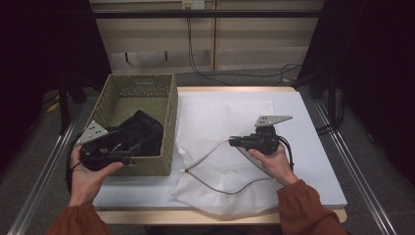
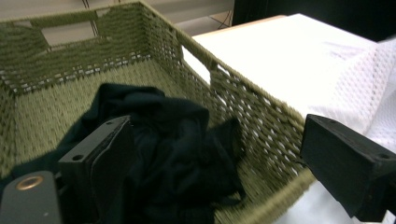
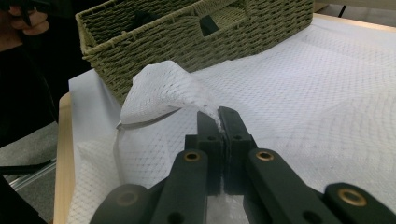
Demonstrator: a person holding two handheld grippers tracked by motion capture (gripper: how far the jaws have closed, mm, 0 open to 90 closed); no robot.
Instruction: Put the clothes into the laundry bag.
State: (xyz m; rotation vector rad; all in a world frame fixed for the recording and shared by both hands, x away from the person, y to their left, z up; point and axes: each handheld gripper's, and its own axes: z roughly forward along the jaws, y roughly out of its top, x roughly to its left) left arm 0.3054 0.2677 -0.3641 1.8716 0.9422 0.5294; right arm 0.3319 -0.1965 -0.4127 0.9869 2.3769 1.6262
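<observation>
Right gripper (image 3: 218, 116) pinches the mesh bag (image 3: 289, 107) open; left gripper (image 2: 219, 161), jaws wide at nine o'clock, likely grabs the black cloth (image 2: 173, 140) next.

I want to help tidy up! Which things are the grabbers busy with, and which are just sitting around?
Being used:
- white mesh bag, pinched by the right gripper
- black cloth in the woven basket, with the open left gripper over it

Just sitting around:
- cables on the floor behind the table
</observation>
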